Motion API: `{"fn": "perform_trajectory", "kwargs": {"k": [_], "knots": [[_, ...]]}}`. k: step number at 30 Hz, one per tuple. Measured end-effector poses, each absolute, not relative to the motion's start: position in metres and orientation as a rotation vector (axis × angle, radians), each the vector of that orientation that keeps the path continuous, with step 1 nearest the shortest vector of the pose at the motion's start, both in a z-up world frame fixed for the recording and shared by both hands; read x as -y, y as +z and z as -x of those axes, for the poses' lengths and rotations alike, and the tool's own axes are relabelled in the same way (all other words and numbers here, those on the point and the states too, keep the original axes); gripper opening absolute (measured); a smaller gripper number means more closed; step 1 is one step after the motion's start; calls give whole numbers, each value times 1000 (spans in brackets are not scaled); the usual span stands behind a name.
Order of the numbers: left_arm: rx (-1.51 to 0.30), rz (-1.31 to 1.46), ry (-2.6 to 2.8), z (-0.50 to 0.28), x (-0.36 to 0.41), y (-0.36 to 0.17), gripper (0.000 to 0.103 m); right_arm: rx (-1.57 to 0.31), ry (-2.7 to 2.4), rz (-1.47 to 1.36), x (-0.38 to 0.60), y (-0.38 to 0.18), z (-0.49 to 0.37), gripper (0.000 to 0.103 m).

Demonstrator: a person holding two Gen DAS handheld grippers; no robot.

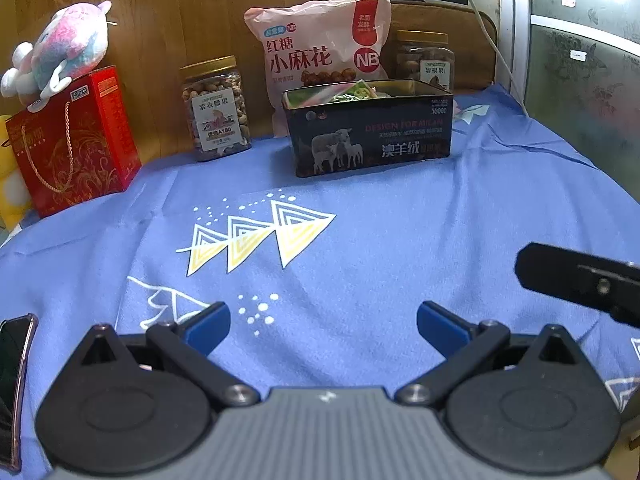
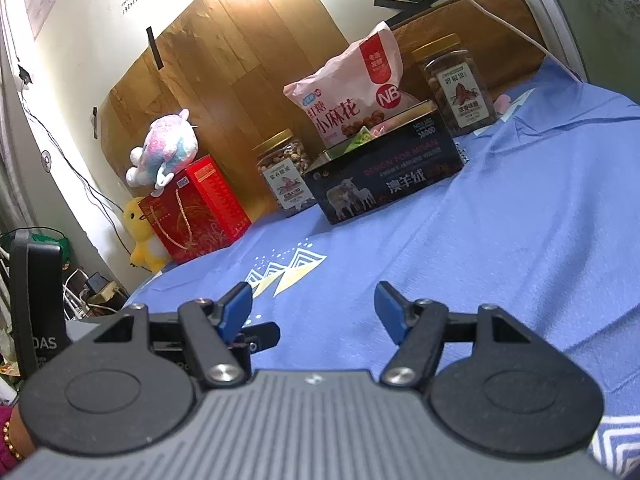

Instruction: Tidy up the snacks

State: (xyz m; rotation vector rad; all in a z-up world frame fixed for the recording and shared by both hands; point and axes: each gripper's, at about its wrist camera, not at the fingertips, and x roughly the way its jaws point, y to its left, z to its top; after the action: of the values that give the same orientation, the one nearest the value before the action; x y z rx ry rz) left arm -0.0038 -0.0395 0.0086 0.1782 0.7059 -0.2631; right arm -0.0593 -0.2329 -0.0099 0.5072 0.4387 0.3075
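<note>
A black tin box [image 1: 372, 132] with sheep printed on it stands open at the back of the blue cloth and holds several snack packets [image 1: 348, 94]. It also shows in the right wrist view [image 2: 384, 172]. Behind it stand a pink snack bag [image 1: 320, 52], a nut jar [image 1: 216, 108] on its left and a second jar [image 1: 424, 60] on its right. My left gripper [image 1: 323, 326] is open and empty, low over the cloth near the front. My right gripper [image 2: 314, 312] is open and empty, also well short of the box.
A red gift box [image 1: 72, 144] with a plush toy [image 1: 64, 48] on top stands at the back left, a yellow duck plush [image 2: 140, 236] beside it. A phone [image 1: 14, 384] lies at the front left edge. Part of the other gripper [image 1: 580, 280] shows at right.
</note>
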Motion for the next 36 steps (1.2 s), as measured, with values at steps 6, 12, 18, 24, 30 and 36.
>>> {"fn": "perform_trajectory", "kwargs": {"k": [6, 12, 18, 24, 30, 36], "knots": [[-697, -166, -247, 4, 37, 9, 103, -430, 294, -512, 234, -10, 60, 79], [-699, -167, -230, 2, 34, 8, 103, -433, 293, -511, 233, -11, 60, 80], [-689, -198, -201, 2, 36, 6, 103, -433, 280, -506, 231, -11, 59, 82], [-680, -215, -201, 4, 37, 6, 103, -428, 261, -503, 231, -12, 59, 88], [-686, -231, -192, 4, 38, 3, 103, -425, 250, -518, 234, -12, 59, 90], [-716, -239, -195, 2, 39, -1, 103, -428, 243, -526, 234, -13, 59, 90]]}}
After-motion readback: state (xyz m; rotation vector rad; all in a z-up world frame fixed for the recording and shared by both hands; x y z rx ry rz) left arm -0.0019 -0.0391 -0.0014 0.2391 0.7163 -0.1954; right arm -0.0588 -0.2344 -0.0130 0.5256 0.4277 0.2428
